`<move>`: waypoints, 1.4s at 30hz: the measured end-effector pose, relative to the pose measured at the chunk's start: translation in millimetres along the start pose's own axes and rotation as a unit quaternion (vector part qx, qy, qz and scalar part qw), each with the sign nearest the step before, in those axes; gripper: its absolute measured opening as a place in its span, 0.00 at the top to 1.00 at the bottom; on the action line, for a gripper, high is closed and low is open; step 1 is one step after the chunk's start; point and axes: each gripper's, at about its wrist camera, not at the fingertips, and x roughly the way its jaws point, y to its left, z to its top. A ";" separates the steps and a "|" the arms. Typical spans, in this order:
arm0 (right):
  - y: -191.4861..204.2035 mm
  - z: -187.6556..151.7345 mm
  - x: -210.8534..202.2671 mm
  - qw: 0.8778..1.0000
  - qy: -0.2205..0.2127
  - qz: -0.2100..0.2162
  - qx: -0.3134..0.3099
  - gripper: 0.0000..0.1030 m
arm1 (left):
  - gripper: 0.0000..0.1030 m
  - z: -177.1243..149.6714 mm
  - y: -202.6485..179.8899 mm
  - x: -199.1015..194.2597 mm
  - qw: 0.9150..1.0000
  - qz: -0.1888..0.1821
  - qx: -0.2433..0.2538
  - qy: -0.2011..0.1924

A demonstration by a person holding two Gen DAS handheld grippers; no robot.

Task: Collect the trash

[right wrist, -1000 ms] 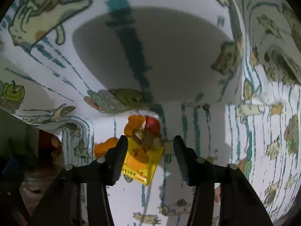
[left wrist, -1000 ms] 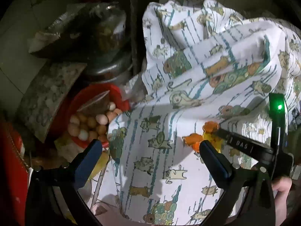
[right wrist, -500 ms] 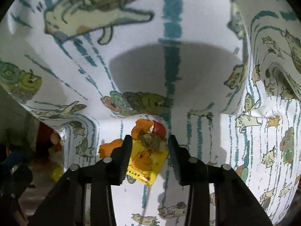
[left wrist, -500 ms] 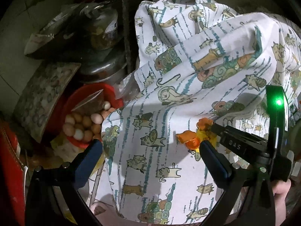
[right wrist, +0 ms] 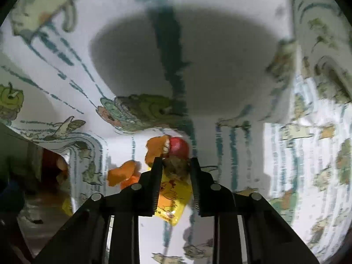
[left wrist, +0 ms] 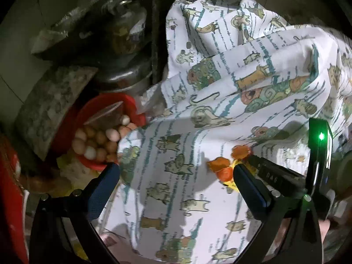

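Note:
A small heap of trash lies on a cartoon-print cloth (left wrist: pixel 180 176): a yellow snack wrapper (right wrist: pixel 171 200), orange peel pieces (right wrist: pixel 124 172), a red round scrap (right wrist: pixel 178 146) and a brown lump (right wrist: pixel 177 167). My right gripper (right wrist: pixel 175 165) is nearly closed around the wrapper and brown lump, its fingers on both sides. In the left wrist view the same peels (left wrist: pixel 222 167) lie beside the right gripper's tip. My left gripper (left wrist: pixel 176 173) is open and empty above the cloth.
The cloth is bunched up in high folds behind the trash. To the left a red basket (left wrist: pixel 132 105) holds several eggs (left wrist: pixel 96 138). Behind it stand metal pots (left wrist: pixel 123 79) with a plastic bag on top and a patterned board (left wrist: pixel 48 110).
My right gripper's fingers have narrowed around the yellow wrapper and brown lump and moved closer to the cloth. The left gripper has barely shifted and stays open.

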 end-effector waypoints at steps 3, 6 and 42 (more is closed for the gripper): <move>-1.0 -4.3 -14.6 1.000 0.000 0.008 -0.016 0.76 | 0.01 1.9 -6.6 7.3 1.000 0.003 0.006 0.001; -11.2 -8.1 -27.4 1.000 -0.007 -0.024 -0.017 0.76 | 0.04 2.7 -15.0 28.2 0.999 -0.038 0.009 0.029; -83.6 -16.7 -94.6 0.998 -0.048 -0.049 0.000 0.76 | 0.57 -7.4 -83.1 58.0 0.998 -0.019 0.044 0.034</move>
